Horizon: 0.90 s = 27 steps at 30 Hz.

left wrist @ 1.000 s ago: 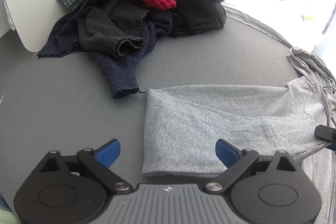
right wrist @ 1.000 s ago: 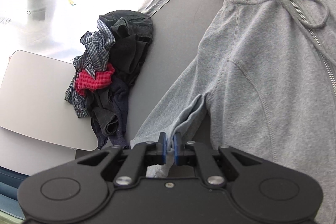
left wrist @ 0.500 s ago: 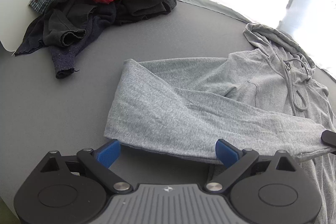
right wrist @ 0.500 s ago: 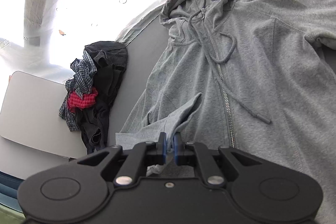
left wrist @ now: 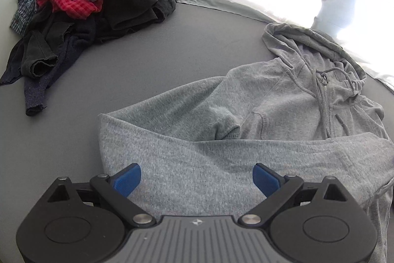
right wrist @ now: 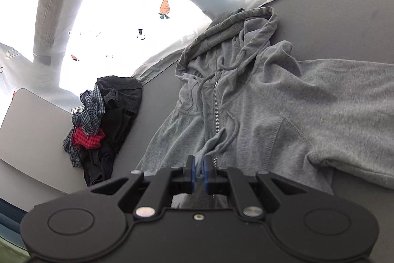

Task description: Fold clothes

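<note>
Hoodie point(left wrist: 283, 100), soft and floppy, lies zipped beside the clothes pile point(left wrist: 88, 6) on the worktop point(left wrist: 152, 61); right tool point(right wrist: 199, 165) pinches its sleeve cuff, left tool point(left wrist: 197, 176) gapes empty above the sleeve.

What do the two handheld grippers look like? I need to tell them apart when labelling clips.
The two look much alike. The left gripper has a black body with two round discs, silver pivot bolts, a grey ribbed centre plate bearing a small logo, and blue fingertip pads. The right gripper is all black, with matching discs, silver bolts and blue pads. No cables or sleeves show.
</note>
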Tool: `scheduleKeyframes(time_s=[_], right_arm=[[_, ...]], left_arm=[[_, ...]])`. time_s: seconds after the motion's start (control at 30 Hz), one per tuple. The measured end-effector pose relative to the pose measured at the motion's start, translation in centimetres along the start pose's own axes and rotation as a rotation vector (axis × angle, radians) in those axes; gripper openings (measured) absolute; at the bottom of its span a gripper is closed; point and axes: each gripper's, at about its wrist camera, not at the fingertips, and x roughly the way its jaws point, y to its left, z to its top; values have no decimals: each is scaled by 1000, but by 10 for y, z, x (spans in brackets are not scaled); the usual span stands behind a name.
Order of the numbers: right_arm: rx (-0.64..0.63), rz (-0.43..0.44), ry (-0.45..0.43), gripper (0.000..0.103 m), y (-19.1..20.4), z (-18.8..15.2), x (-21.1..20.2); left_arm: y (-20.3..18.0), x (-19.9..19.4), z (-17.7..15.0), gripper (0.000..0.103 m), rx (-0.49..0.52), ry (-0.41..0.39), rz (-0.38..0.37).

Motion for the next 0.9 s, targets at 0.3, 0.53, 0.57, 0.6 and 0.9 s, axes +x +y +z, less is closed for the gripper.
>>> scheduleKeyframes(time_s=[0.3, 0.53, 0.57, 0.6, 0.9], right_arm=[[118, -77, -111, 7, -52, 10, -27], [214, -140, -284, 7, -84, 22, -70], [227, -154, -308, 7, -90, 23, -78], [238, -168, -330, 7, -94, 24, -84], [354, -262, -436, 7, -135, 9, -123]], left_arm=[[-42, 4, -11, 97, 180, 50, -34], [-48, 2, -5, 97, 225, 45, -49], [-48, 2, -5, 97, 229, 45, -50], [-48, 2, -5, 97, 233, 45, -51], [-46, 5, -11, 97, 229, 65, -52]])
